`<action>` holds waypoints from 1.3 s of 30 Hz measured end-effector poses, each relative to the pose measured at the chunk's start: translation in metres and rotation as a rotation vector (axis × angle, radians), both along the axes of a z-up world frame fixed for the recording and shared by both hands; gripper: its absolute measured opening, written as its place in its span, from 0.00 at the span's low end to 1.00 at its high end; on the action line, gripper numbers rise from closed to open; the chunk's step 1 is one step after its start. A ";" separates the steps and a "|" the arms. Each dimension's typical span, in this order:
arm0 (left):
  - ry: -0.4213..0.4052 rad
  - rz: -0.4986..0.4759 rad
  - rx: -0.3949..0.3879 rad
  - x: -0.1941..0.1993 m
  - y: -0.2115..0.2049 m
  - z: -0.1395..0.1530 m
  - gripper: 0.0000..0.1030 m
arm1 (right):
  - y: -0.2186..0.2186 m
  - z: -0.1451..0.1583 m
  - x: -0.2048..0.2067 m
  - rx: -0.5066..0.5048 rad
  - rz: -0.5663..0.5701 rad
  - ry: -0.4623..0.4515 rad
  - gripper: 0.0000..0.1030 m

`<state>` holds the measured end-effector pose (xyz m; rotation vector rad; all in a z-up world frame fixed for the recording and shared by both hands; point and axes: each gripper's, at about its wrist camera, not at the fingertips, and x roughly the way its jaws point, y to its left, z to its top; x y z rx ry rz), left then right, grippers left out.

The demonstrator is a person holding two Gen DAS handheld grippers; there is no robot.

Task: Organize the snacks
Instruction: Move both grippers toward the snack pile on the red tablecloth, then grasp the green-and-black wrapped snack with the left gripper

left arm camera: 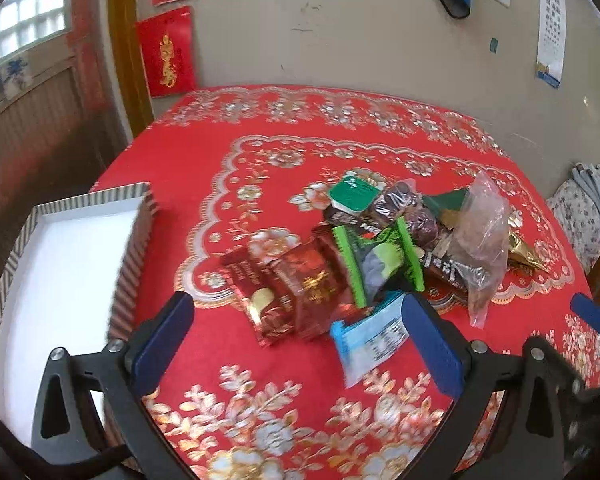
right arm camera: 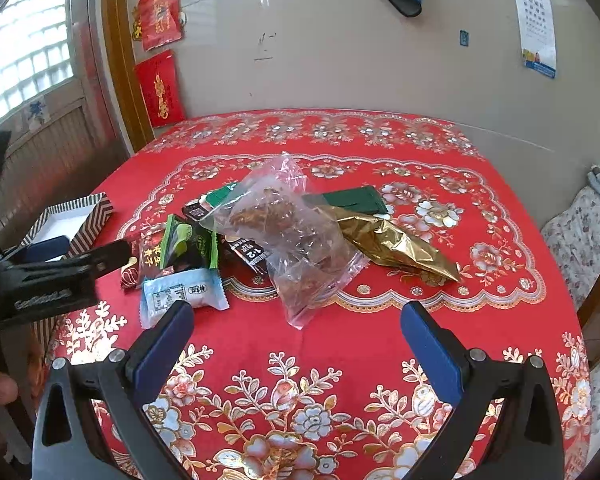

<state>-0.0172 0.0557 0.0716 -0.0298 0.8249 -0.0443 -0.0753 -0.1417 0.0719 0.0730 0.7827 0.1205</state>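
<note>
On red cloth [left arm camera: 172,240], snack pile [left arm camera: 380,248] right of empty box [left arm camera: 60,260] | left gripper [left arm camera: 300,332] gapes over red packet [left arm camera: 284,296]; right gripper [right arm camera: 296,336] gapes, empty | advice: pinch one packet only, lift clear, carry left.

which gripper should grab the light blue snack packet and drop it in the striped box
Left. The left gripper is open right over the light blue packet, and the striped box lies on its side. The right gripper faces the clear bag, farther away.

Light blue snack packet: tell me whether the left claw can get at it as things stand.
Probably yes. The left claw is open, and the light blue snack packet lies at the near edge of the pile, beside the claw's right finger, with nothing on top.
</note>
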 end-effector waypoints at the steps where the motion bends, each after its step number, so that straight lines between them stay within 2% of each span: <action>1: 0.012 -0.002 -0.007 0.006 -0.005 -0.002 1.00 | -0.001 -0.001 0.001 0.003 -0.002 0.004 1.00; 9: 0.094 0.015 -0.028 0.046 -0.031 -0.015 1.00 | -0.007 -0.010 0.004 0.020 0.002 0.039 1.00; 13: 0.116 0.004 0.019 0.060 -0.045 -0.023 1.00 | -0.012 -0.014 0.006 0.048 -0.002 0.051 1.00; 35: 0.116 0.003 0.033 0.066 -0.046 -0.031 0.96 | -0.015 -0.017 0.008 0.070 0.003 0.064 1.00; 38: 0.114 -0.003 0.034 0.066 -0.046 -0.031 0.87 | -0.015 -0.017 0.008 0.069 0.004 0.063 1.00; 39: 0.115 -0.006 0.038 0.065 -0.046 -0.031 0.77 | -0.015 -0.017 0.008 0.067 0.003 0.063 1.00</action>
